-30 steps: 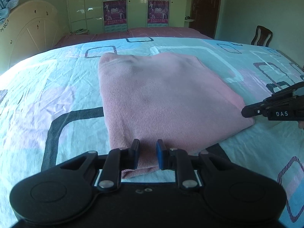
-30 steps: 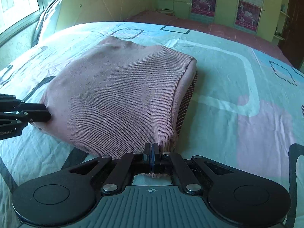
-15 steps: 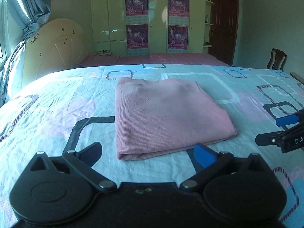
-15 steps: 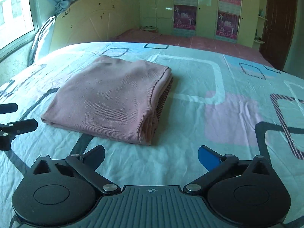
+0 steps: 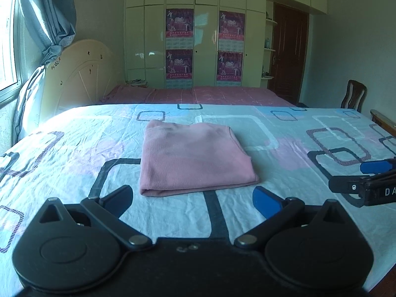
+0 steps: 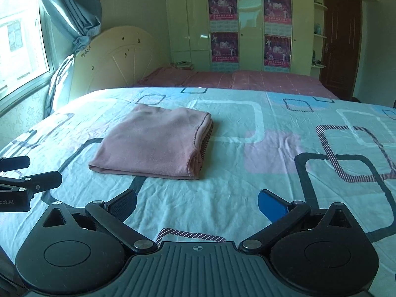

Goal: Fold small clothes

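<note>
A pink knit garment (image 5: 193,158) lies folded into a flat rectangle on the patterned bedsheet (image 5: 297,153); the right wrist view shows the same garment (image 6: 153,141) with its layered fold edge facing right. My left gripper (image 5: 195,198) hangs open just short of the garment's near edge, nothing between its fingers. My right gripper (image 6: 198,203) is open too, further back from the garment over bare sheet. Each gripper shows in the other's view: the right gripper (image 5: 351,178) at the right edge, the left gripper (image 6: 37,173) at the left edge.
A cream headboard (image 5: 79,74) and a curtained window (image 6: 22,32) stand on the left. A second bed with a maroon cover (image 5: 198,94) lies behind, before a wardrobe with posters (image 5: 205,34). A wooden chair (image 5: 354,96) and a dark door (image 5: 289,54) are at the right.
Both grippers let go of the garment's near corners, opened wide and drew back and up. The garment stays folded on the sheet and now looks smaller and farther away.
</note>
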`<state>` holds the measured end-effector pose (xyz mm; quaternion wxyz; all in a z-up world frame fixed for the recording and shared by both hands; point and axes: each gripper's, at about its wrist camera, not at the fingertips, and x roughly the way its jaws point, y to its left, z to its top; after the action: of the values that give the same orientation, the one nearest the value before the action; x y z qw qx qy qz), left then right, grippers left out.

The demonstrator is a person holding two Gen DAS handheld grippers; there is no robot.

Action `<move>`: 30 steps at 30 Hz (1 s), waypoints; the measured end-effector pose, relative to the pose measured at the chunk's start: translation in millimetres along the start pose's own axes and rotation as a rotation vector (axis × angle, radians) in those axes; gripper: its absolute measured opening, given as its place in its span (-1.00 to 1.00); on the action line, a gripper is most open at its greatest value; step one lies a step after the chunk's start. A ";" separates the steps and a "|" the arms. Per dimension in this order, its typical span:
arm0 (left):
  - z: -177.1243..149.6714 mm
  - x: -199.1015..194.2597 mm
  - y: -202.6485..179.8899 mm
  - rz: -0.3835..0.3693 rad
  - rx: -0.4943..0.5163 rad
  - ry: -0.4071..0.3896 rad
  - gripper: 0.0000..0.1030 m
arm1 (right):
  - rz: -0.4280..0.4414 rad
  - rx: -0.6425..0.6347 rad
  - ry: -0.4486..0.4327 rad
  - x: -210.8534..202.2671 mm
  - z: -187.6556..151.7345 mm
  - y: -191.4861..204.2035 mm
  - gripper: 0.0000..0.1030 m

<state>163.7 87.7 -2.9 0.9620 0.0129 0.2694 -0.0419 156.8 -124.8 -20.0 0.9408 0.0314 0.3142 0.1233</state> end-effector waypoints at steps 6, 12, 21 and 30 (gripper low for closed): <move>-4.7 -38.4 -21.5 0.012 0.002 -0.046 0.99 | -0.009 -0.012 -0.015 -43.0 -15.5 2.9 1.00; -9.2 -57.8 -34.6 0.018 0.012 -0.077 0.99 | -0.006 -0.014 -0.037 -62.3 -19.4 -1.8 1.00; -6.5 -63.7 -44.8 0.030 0.017 -0.102 0.99 | -0.008 -0.019 -0.066 -72.8 -14.6 -11.0 1.00; -4.5 -64.1 -48.3 0.034 0.026 -0.110 0.99 | -0.004 -0.021 -0.073 -74.9 -11.5 -17.9 1.00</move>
<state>102.5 44.5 26.5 0.9757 0.0278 0.2155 -0.0296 95.8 -161.2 12.1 0.9521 0.0253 0.2785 0.1237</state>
